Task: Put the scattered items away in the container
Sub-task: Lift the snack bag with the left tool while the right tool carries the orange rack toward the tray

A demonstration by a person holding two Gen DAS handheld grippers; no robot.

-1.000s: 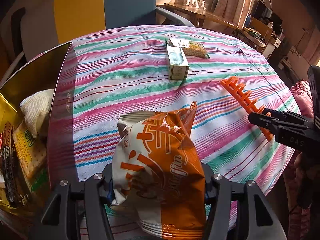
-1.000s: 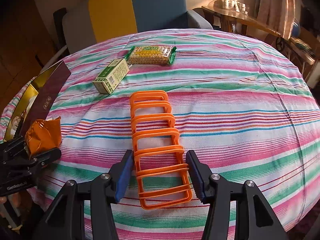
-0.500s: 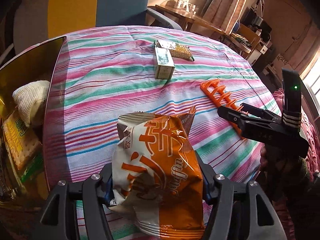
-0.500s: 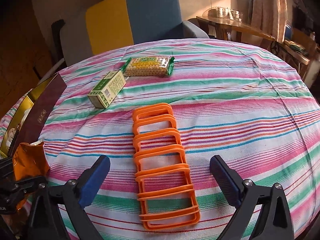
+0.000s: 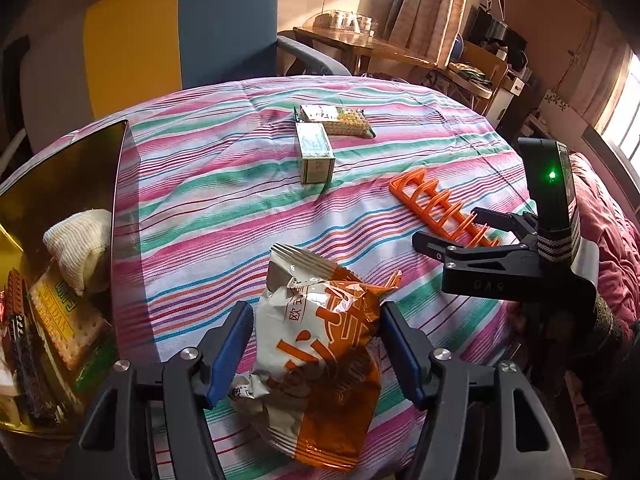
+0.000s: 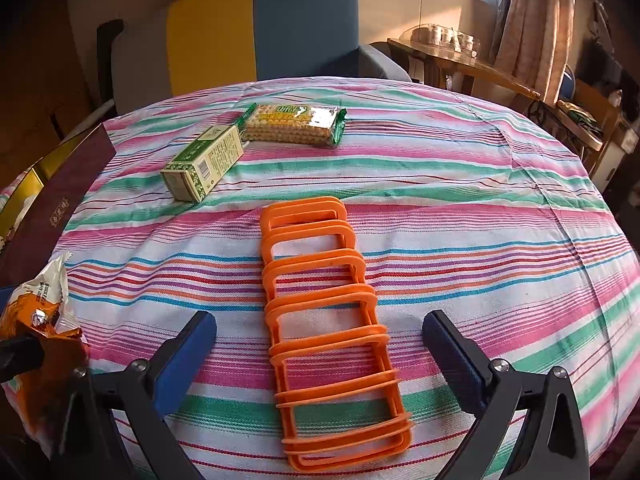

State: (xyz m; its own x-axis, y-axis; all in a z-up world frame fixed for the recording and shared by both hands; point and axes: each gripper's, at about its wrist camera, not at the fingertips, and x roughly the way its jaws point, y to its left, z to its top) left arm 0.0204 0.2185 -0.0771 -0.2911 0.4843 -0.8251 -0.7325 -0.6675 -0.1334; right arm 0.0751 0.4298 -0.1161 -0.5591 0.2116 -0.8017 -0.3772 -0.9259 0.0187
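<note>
Both my grippers stand released: my left gripper straddles the snack packet just right of the container, while my right gripper brackets the orange rack, its long axis running near-to-far.

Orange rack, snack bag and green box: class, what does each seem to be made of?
Orange rack: likely moulded plastic, matte, one even colour with rounded frames.
Snack bag: thin glossy film, probably plastic or foil laminate; it crinkles and glints.
Green box: apparently printed cardboard, with sharp folded edges and a barcode.
</note>
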